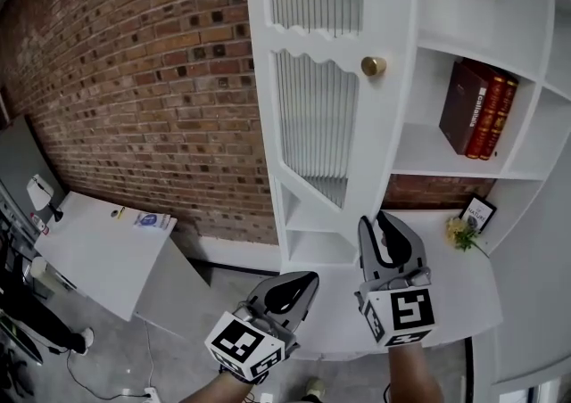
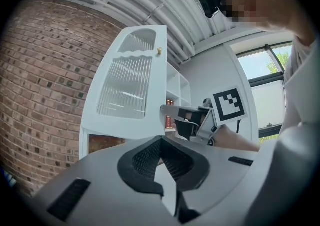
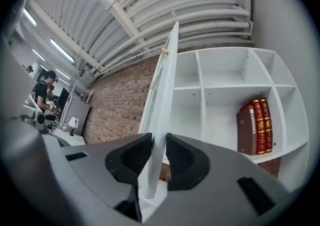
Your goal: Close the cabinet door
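Against the brick wall [image 1: 134, 80], a tall white cabinet [image 1: 482, 9] is standing, its top and right side running out of the head view. The cabinet door [image 1: 317, 116], with ribbed glass panels, is hanging open in front of the shelves. Its top is being cut off by the frame, and its lower corner is disappearing behind the right gripper [image 1: 378, 221]. A white table [image 1: 98, 254] is sitting low at the left, with small items on it too blurred to name. Red and brown books [image 1: 477, 107] are standing on a middle shelf. Down on the counter, yellow flowers [image 1: 460, 232] and a small framed card [image 1: 478, 211] are showing, the card's print too small to read. A brass knob [image 1: 373, 66] is sitting near the door's free edge.

The right gripper is pointing forward and slightly upward at the lower part of that edge. In the right gripper view its jaws are pinching the thin edge of the door [image 3: 162, 120], one pad pressing on each face. The left gripper [image 1: 302, 283] is hanging lower and further left, well apart from the door, its jaws pressed together with nothing between them. The marker cubes are hiding both hands, and only the wrists are showing at the bottom edge.
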Motion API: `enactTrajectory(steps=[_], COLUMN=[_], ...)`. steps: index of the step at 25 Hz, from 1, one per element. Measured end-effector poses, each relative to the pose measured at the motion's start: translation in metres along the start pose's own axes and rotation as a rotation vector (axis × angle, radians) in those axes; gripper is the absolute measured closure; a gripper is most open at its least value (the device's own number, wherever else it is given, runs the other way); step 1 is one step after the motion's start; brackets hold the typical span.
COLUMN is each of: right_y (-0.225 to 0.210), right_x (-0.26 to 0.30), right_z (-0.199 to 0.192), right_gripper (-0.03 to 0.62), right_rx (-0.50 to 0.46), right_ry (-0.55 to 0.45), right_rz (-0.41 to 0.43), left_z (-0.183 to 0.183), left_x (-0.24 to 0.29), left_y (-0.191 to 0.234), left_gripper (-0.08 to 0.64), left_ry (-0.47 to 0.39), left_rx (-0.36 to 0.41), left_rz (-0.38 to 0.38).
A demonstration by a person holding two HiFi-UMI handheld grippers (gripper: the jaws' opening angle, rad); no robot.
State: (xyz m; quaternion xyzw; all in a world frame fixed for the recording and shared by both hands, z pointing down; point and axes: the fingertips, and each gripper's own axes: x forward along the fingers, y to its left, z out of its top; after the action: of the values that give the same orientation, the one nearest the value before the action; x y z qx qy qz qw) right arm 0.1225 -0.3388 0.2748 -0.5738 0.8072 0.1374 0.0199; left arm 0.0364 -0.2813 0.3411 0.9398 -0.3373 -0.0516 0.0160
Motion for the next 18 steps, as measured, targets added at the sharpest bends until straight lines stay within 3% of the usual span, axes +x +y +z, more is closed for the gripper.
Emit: enactTrajectory(steps=[9,18], right_y=[-0.04,-0.068], right_x=[0.019,0.04], right_z=[-0.011,-0.021], right_gripper=[0.505,0.499], right_rx=[0.081,0.077], right_ry=[-0.014,-0.032], right_rz=[0.034,0.068], left_z=[0.004,-0.002], left_x=[0.034,0.068], left_y=[0.0,0.006], left_gripper=[0.549,0.549], left_ry=[-0.01,-0.007], left_rx=[0.018,0.014], left_rz=[0.003,-0.003])
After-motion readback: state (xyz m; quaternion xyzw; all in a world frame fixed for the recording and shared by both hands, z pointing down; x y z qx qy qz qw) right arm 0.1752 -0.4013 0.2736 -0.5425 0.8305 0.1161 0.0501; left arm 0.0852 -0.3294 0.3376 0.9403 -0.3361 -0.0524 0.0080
